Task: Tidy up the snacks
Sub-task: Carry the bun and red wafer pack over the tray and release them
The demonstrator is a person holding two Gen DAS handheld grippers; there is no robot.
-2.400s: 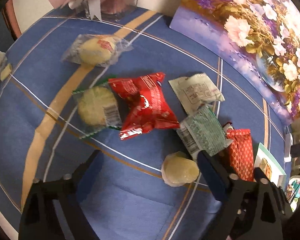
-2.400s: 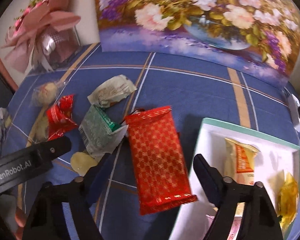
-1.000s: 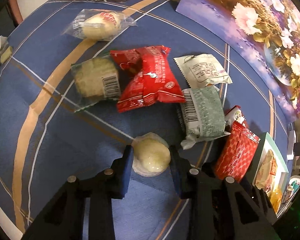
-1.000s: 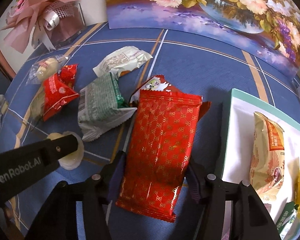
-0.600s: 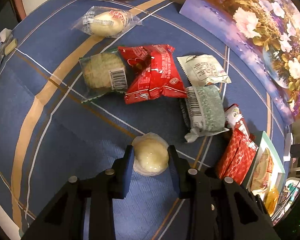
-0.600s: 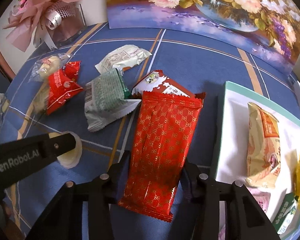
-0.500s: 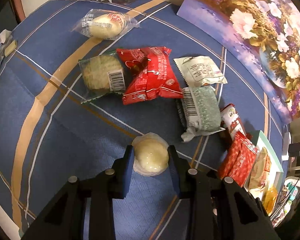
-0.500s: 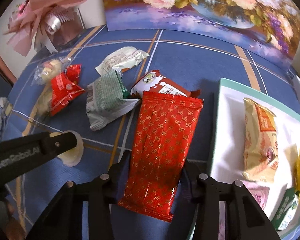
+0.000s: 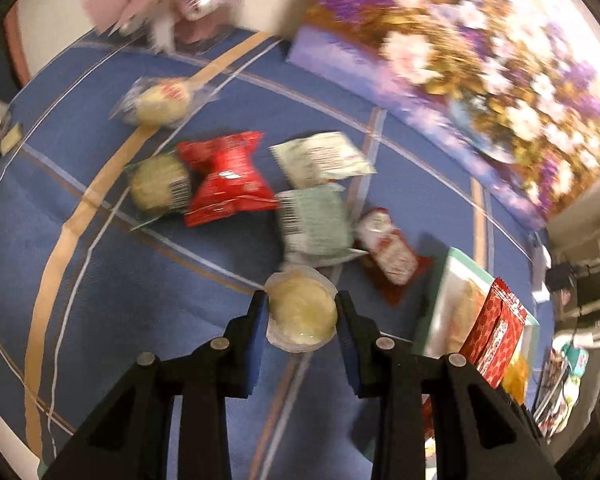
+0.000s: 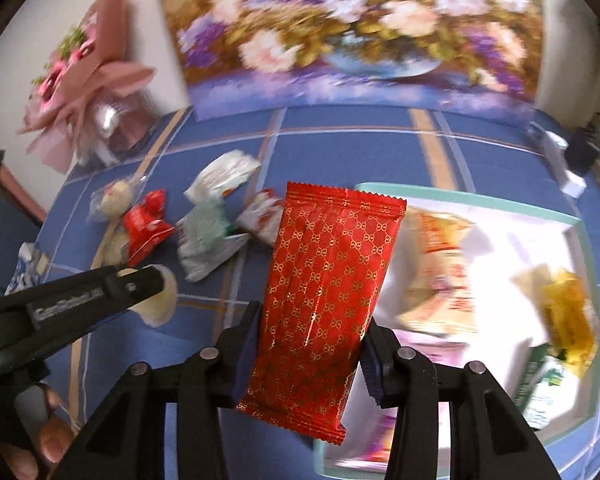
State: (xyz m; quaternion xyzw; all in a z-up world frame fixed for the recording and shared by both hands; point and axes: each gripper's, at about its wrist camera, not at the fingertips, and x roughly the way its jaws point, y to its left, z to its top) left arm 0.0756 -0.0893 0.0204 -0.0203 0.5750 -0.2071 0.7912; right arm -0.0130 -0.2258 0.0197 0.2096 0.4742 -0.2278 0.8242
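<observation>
Between my left gripper [image 9: 302, 312] jaws at lower centre sits a pinched round pale pastry [image 9: 302, 313]; my right gripper [image 10: 308, 340] clamps a red gold-patterned packet [image 10: 324, 280]. Beyond, a blue checked tablecloth [image 9: 100, 320], scattered snacks [image 9: 224, 180], a white box [image 10: 500, 240], then a floral painting [image 10: 340, 32].

A: Look at the left gripper [image 9: 302, 312]: matte black angular arms, blue pads inside the fingers, round silver screw heads along the top.

B: The right gripper [image 10: 310, 332] is the same build, and pale blurred lettering runs along the left one's side.
</observation>
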